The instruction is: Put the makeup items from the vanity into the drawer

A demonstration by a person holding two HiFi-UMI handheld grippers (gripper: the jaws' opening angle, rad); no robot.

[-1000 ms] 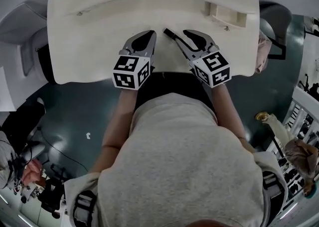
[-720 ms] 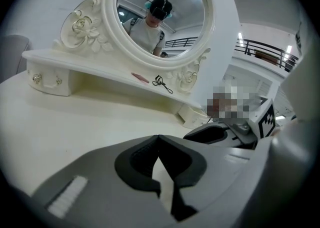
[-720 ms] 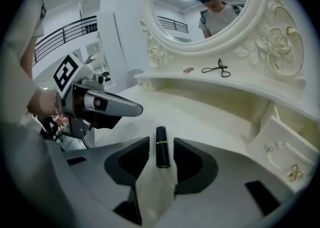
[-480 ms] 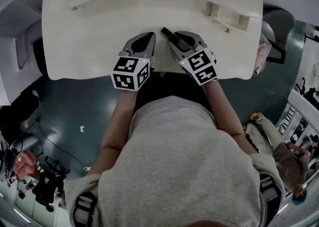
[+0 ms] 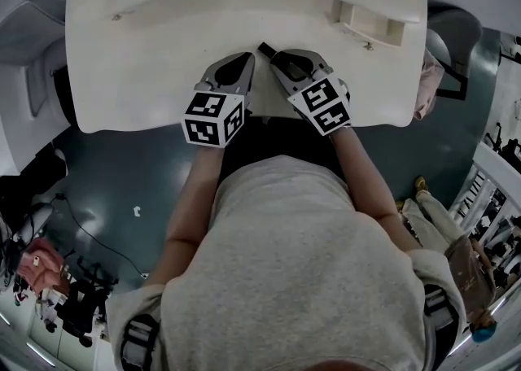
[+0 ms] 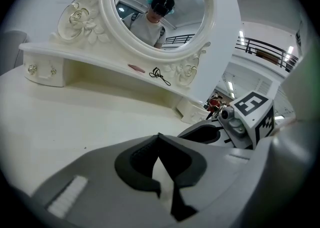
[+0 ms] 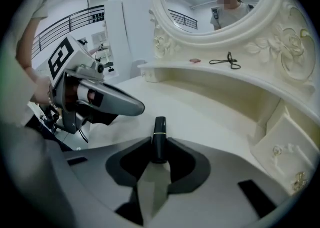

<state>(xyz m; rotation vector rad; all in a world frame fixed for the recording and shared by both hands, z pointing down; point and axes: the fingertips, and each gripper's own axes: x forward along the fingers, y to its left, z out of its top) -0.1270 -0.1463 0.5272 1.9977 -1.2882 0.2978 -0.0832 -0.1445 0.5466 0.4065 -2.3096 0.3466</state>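
The right gripper's (image 7: 159,148) fingers (image 7: 186,164) have just been closing on the slim black tube (image 7: 159,131), centre frame, low over the desk (image 7: 215,117). It looks light, stiff and glossy, so probably slippery; best gripped mid-barrel. The left gripper (image 6: 159,141) is clenched and empty.

A dark teal floor (image 5: 122,158) shows past the near edge of the surface (image 5: 163,60), with a small white scrap (image 5: 138,211) lying on it. A grey seat (image 5: 32,32) stands off the left end, a pink cloth (image 5: 427,85) just beside the right end. A black railing (image 6: 270,54) runs behind.
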